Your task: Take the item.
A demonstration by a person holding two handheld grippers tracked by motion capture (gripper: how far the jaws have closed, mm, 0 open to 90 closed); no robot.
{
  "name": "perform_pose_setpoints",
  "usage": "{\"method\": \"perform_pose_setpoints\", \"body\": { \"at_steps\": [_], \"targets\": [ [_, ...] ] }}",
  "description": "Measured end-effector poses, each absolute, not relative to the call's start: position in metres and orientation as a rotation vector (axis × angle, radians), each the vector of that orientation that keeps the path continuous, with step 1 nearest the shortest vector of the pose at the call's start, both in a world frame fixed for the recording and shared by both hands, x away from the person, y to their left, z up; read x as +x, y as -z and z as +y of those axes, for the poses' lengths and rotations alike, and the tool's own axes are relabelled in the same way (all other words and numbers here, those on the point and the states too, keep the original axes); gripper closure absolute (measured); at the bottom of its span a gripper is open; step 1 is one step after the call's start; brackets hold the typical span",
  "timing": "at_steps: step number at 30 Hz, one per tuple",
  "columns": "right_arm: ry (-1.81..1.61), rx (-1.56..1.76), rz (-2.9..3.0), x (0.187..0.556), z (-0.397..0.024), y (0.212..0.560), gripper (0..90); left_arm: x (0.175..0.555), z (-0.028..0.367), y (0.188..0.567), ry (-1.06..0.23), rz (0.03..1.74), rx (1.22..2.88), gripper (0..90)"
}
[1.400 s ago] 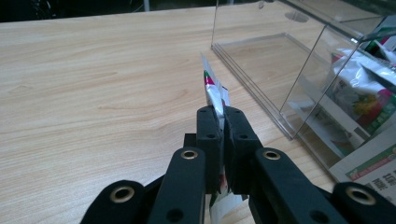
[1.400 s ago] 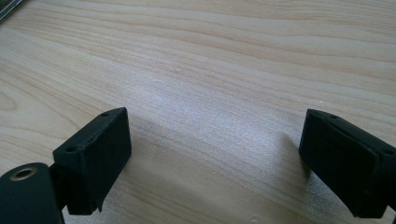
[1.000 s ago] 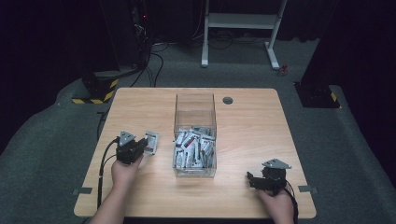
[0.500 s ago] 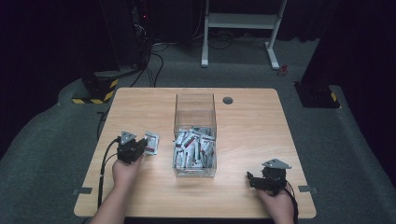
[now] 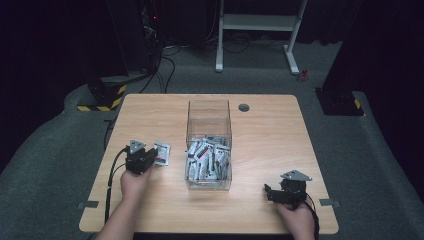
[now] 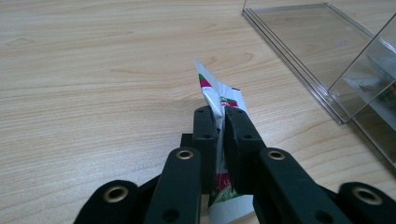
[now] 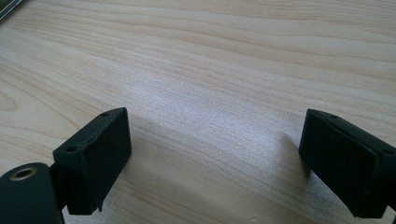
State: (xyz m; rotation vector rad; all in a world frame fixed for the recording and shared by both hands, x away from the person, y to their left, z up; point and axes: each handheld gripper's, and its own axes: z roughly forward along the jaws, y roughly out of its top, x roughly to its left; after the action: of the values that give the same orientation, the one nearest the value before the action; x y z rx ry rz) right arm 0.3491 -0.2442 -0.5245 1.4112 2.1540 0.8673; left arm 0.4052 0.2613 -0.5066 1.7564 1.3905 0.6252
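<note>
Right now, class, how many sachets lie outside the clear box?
1: a sachet pinched in the left hand-held gripper, left of the clear box. Others could be hidden.

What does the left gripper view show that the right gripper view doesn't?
Left gripper view: the left gripper shut on a packet, with the clear box on the far right. Right gripper view: the right gripper with its jaws wide apart and nothing between them. Both: black jaws over the wooden table.
</note>
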Motion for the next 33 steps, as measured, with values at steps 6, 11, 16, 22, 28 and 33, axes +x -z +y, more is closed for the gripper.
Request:
{"method": "perform_pose_setpoints", "body": {
  "at_steps": [6,11,16,22,28,33],
  "targets": [
    [-0.867,1.412,2.154,0.349,-0.244,0.524,8.9,0.404,0.262,0.506,-0.659,1.418,1.769,60.0],
    [-0.867,1.411,2.154,0.349,-0.244,0.525,8.9,0.402,0.264,0.501,-0.672,1.421,1.743,47.8],
    [-0.867,1.411,2.152,0.349,-0.244,0.525,8.9,0.401,0.266,0.499,-0.674,1.427,1.734,40.9],
    [-0.868,1.411,2.152,0.349,-0.244,0.525,8.9,0.4,0.268,0.497,-0.652,1.415,1.726,35.0],
    [-0.868,1.411,2.154,0.349,-0.244,0.525,8.9,0.396,0.27,0.492,-0.629,1.406,1.704,27.9],
    [-0.867,1.411,2.152,0.349,-0.244,0.525,8.9,0.393,0.27,0.49,-0.62,1.406,1.713,22.4]
  ]
}}
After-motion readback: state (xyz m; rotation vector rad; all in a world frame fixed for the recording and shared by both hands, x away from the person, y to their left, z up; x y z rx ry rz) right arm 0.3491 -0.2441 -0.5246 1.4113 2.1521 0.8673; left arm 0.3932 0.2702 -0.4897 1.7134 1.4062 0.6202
